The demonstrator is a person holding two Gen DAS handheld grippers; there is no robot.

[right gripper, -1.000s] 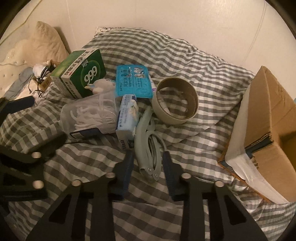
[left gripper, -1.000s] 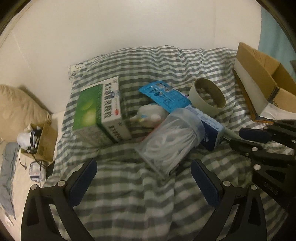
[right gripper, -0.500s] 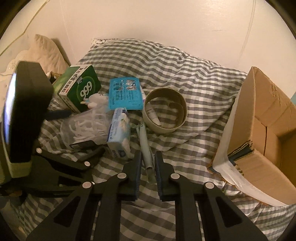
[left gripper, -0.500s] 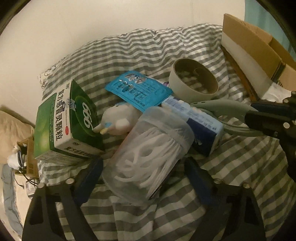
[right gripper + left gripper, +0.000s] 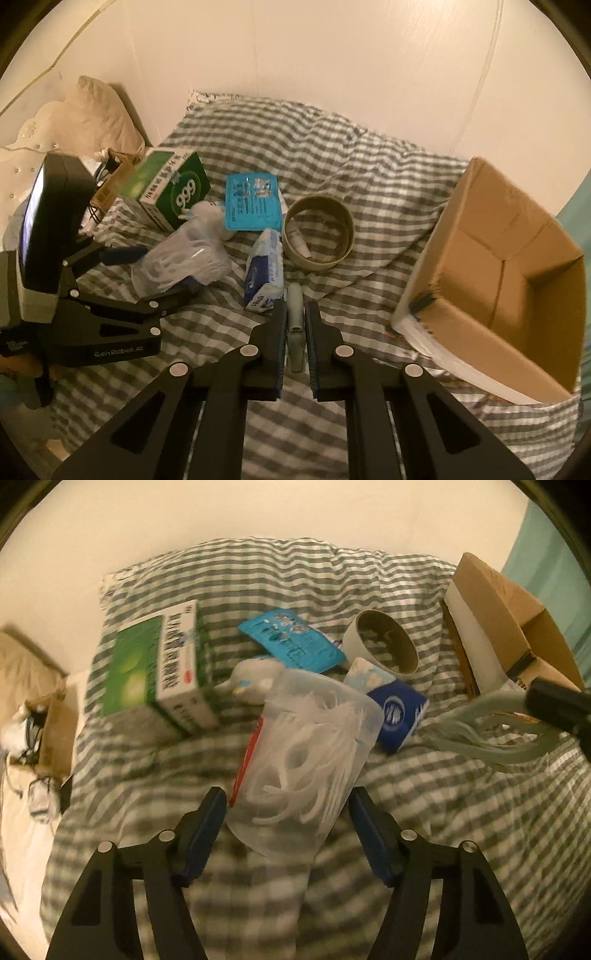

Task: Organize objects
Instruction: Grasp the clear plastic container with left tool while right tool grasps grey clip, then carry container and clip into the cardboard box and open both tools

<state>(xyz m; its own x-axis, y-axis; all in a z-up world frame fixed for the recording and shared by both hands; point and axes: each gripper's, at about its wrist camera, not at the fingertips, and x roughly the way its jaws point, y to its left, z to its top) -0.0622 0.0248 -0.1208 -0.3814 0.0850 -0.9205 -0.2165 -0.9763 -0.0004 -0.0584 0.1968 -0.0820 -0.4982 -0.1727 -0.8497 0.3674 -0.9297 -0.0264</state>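
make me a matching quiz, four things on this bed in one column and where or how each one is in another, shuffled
Things:
1. clear plastic tub of white floss picks
2. pale grey plastic clip
3. open brown cardboard box
4. green 999 medicine carton

States:
A. standing at the right edge of the checked bedding
B. between the fingers of the left gripper
C. clamped in the right gripper
D. tilted at the left end of the pile

Pairs: 1-B, 2-C, 3-A, 4-D
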